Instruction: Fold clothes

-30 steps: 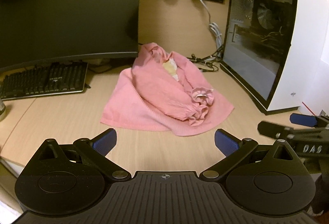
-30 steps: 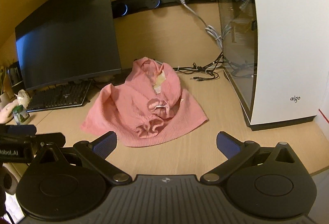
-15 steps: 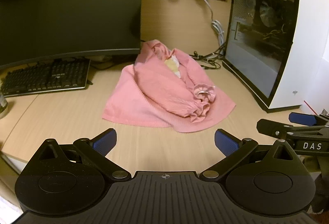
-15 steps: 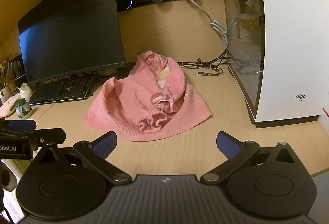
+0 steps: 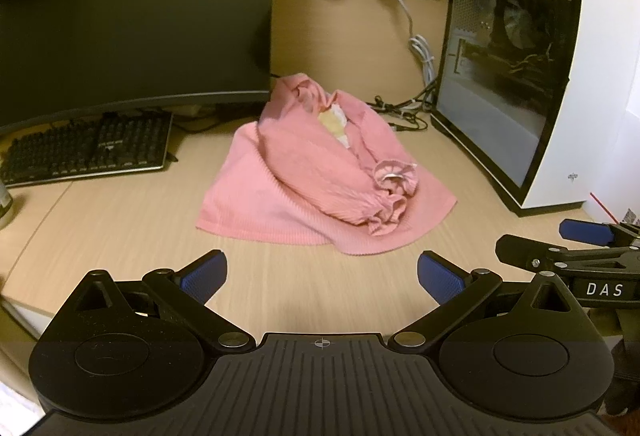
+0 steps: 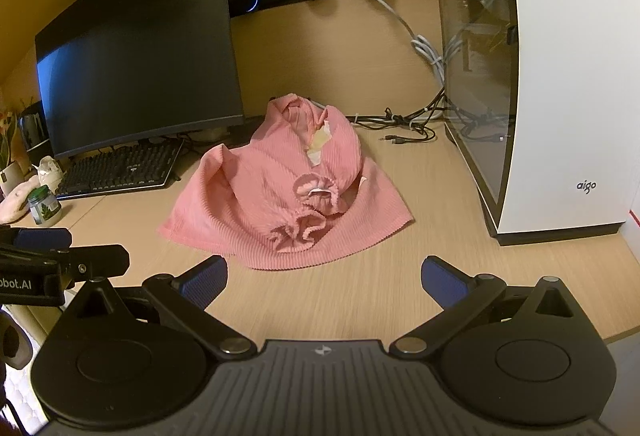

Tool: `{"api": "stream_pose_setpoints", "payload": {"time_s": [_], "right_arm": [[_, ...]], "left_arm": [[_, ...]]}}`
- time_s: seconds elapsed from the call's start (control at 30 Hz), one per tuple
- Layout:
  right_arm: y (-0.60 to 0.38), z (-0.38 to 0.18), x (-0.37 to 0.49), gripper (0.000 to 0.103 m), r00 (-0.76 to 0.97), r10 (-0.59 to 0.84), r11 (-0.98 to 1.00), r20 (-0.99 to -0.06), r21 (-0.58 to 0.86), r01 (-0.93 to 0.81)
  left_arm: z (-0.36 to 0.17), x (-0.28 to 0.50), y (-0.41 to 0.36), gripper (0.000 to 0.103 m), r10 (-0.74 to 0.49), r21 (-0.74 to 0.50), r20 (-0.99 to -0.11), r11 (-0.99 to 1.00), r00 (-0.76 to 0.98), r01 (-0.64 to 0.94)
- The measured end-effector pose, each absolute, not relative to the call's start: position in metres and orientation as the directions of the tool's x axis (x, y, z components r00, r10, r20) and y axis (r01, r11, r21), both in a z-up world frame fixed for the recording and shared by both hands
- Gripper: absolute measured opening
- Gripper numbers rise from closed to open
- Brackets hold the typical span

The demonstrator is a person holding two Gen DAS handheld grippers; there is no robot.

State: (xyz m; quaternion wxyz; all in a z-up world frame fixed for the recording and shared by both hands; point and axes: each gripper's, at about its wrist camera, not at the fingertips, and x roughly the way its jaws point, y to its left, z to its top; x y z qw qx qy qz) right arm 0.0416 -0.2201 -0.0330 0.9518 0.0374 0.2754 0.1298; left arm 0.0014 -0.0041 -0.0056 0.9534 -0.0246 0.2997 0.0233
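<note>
- Now I've brought both closer: left hand-held gripper (image 5: 320, 272) and right hand-held gripper (image 6: 324, 276) spread, empty.
- Pink sweater (image 5: 320, 176) lies near, untouched on the tabletop (image 5: 120, 220); folding unstarted.

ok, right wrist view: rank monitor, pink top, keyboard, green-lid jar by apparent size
1. monitor
2. pink top
3. keyboard
4. jar
The PC case, nearer the camera, looks about as large as the monitor.

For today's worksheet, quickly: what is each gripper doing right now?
Left gripper: open, holding nothing, short of the pink sweater.
Right gripper: open, holding nothing.
</note>
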Motion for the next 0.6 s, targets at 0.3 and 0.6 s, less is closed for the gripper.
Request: {"api": "stream_pose_setpoints", "payload": {"time_s": [0.3, 0.6], "right_arm": [[-0.2185, -0.0338, 0.0434, 0.103, 0.808, 0.266, 0.964, -0.526, 0.144, -0.224], [-0.2158, -0.0335, 0.0434, 0.103, 0.810, 0.256, 0.967, -0.527, 0.135, -0.218]], "left_arm": [[-0.0071, 0.0028, 0.0014, 0.103, 0.026, -0.039, -0.577, 0.997, 0.816, -0.060], [-0.0082, 0.0041, 0.0032, 0.103, 0.024, -0.043, -0.575, 0.997, 0.818, -0.060]]}}
